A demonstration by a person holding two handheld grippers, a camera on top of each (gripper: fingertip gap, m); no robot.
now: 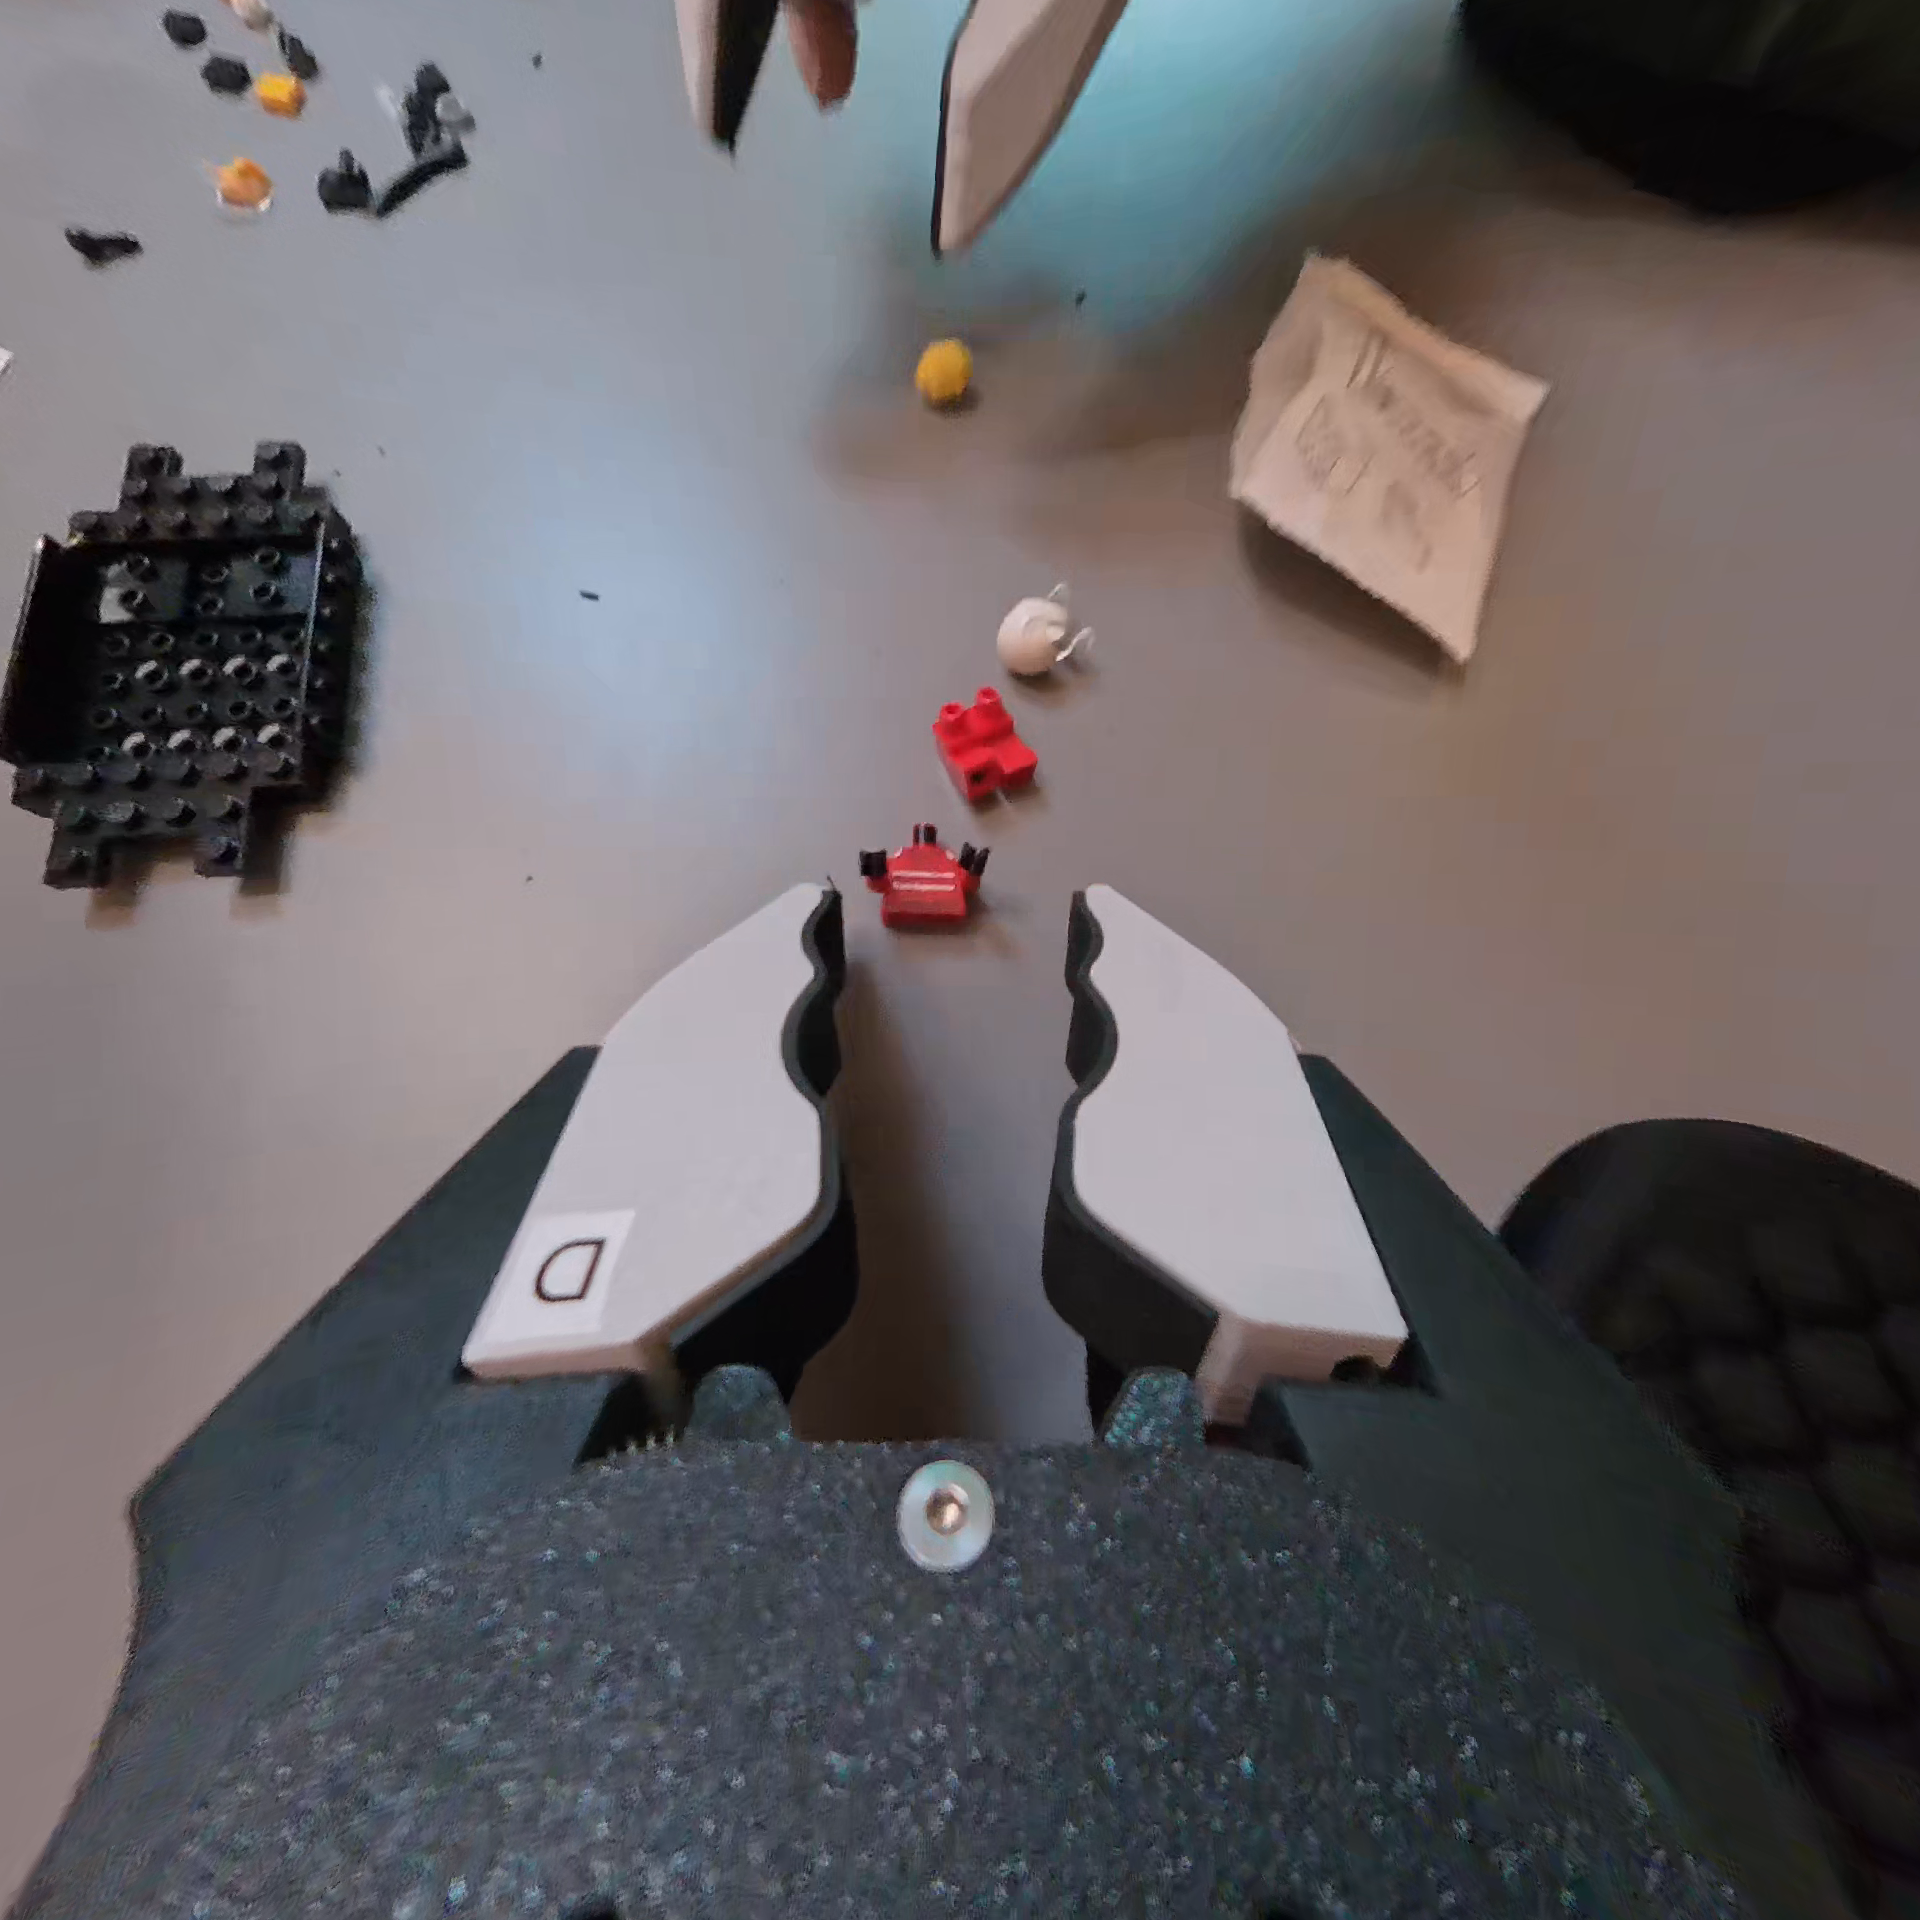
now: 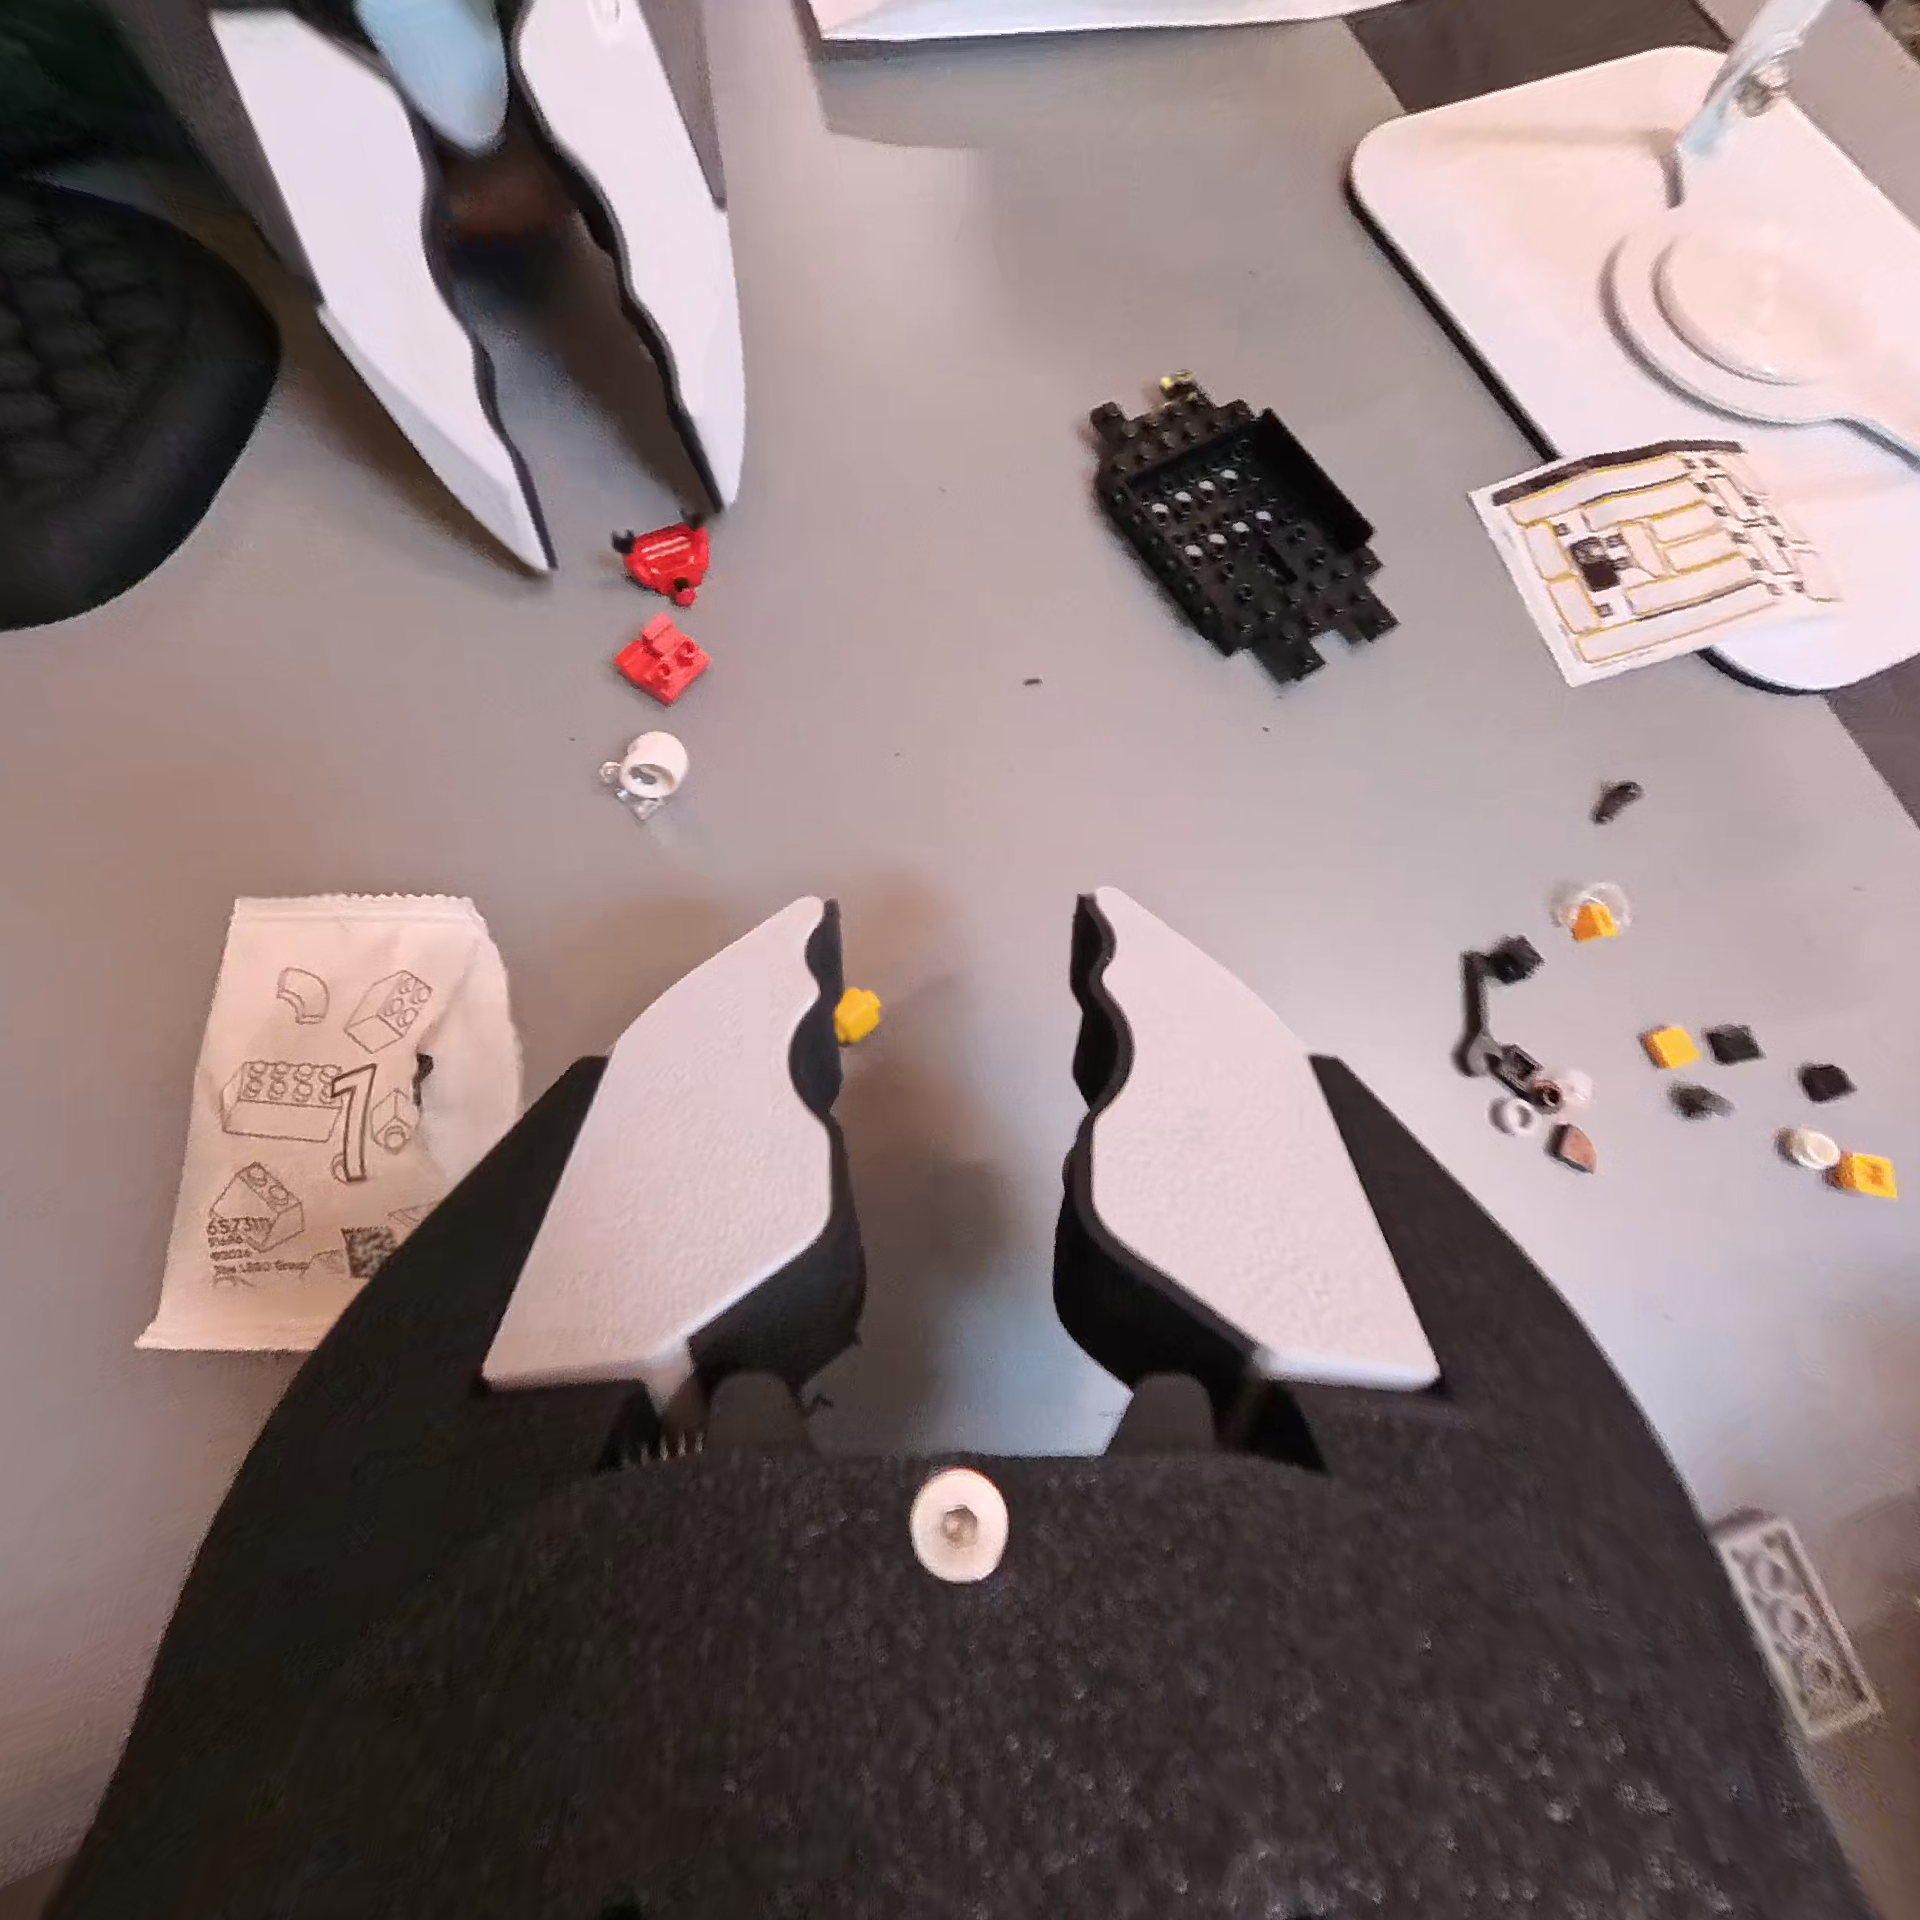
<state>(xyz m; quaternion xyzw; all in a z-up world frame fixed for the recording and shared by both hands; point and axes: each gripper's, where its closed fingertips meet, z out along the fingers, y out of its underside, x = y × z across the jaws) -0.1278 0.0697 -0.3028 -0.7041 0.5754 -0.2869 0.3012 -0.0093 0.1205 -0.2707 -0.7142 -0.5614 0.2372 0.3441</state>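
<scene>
Red studded torso piece (image 1: 924,886) lies on the smooth grey surface (image 1: 623,675) just ahead of the left tool (image 1: 954,914), fingers apart; right tool (image 2: 954,920) gapes empty beside a yellow knob (image 2: 856,1013).

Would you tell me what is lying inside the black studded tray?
The black studded tray shows only its own studs and holes inside; no loose piece lies in it. The corner under its raised far wall is shadowed, and the table beneath it is covered.

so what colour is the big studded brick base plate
Black, clearest in the right wrist view.
</scene>
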